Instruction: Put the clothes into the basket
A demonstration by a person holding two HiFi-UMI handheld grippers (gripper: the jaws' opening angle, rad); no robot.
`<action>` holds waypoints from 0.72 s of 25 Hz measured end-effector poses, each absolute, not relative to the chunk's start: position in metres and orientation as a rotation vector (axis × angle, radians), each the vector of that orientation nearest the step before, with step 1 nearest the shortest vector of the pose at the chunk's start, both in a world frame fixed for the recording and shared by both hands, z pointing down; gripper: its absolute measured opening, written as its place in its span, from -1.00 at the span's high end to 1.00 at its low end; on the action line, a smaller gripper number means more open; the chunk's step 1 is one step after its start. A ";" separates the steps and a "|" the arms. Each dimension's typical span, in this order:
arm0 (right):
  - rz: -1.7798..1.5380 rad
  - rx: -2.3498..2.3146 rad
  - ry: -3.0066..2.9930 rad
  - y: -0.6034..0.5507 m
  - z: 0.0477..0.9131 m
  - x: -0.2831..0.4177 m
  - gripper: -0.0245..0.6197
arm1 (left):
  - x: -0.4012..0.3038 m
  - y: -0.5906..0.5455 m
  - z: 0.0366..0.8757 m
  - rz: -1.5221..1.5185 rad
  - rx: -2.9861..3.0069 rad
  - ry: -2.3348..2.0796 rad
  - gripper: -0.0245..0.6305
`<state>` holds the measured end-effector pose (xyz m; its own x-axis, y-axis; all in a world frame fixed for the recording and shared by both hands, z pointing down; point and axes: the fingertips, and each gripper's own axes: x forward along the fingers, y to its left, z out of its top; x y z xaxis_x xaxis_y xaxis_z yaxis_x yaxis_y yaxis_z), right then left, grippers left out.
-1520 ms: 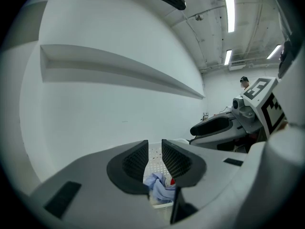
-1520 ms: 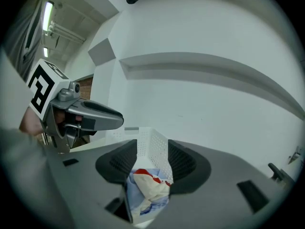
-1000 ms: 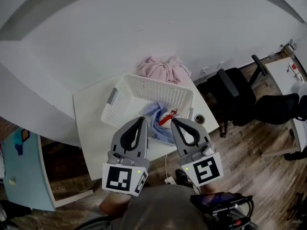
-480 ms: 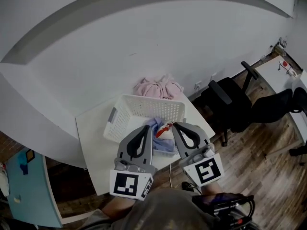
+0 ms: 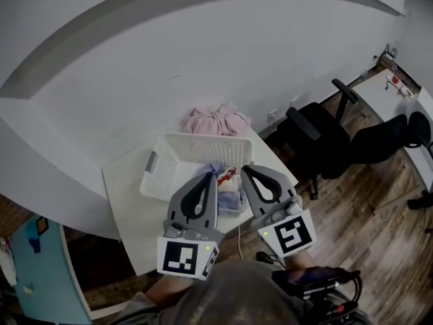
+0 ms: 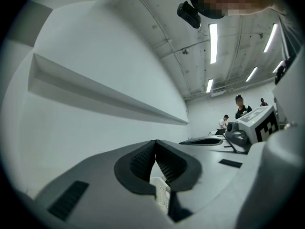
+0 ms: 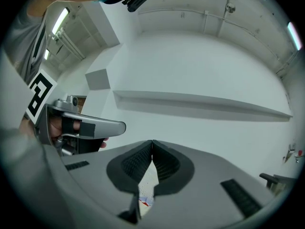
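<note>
My left gripper (image 6: pixel 155 143) is clenched tight, the ribbed pads meeting along their tips with nothing pinched between them. My right gripper (image 7: pixel 151 143) is clenched the same way, and it is empty too. Both of us are held side by side above the near edge of the white table (image 5: pixel 128 185), pointing toward the wall at 12 o'clock. The white basket (image 5: pixel 196 156) stands on the table just ahead of our tips. A blue cloth (image 5: pixel 229 188) with a bit of red on it shows in the gap between the two of us, at the basket's 6 o'clock end. I cannot tell whether it lies fully inside or hangs over the rim, since we cover part of it. A heap of pink clothes (image 5: pixel 215 122) sits on the table at the basket's 12 o'clock, against its far wall and outside it. In the left gripper view a slice of the basket's perforated wall shows under my closed pads. In the right gripper view a scrap of white and red shows below mine. A black office chair (image 5: pixel 314 141) stands on the wooden floor (image 5: pixel 365 229) at the table's 3 o'clock.
</note>
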<state>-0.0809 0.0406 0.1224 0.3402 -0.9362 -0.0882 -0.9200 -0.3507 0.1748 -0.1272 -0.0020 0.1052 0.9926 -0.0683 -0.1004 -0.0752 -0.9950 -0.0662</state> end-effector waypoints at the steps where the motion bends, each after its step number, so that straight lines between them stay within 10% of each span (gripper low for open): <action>1: -0.251 2.500 -1.728 0.042 0.124 -0.082 0.90 | -0.128 0.000 0.107 0.143 -3.067 0.104 0.90; 18: -0.257 2.529 -1.729 0.041 0.122 -0.085 0.90 | -0.137 -0.008 0.112 0.168 -3.085 0.173 0.90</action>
<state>-0.0850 0.0409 0.1219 0.3543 -0.9298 -0.0999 -0.9186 -0.3660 0.1490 -0.1366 -0.0077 0.1118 0.9879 -0.1086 -0.1107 -0.1137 -0.9927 -0.0407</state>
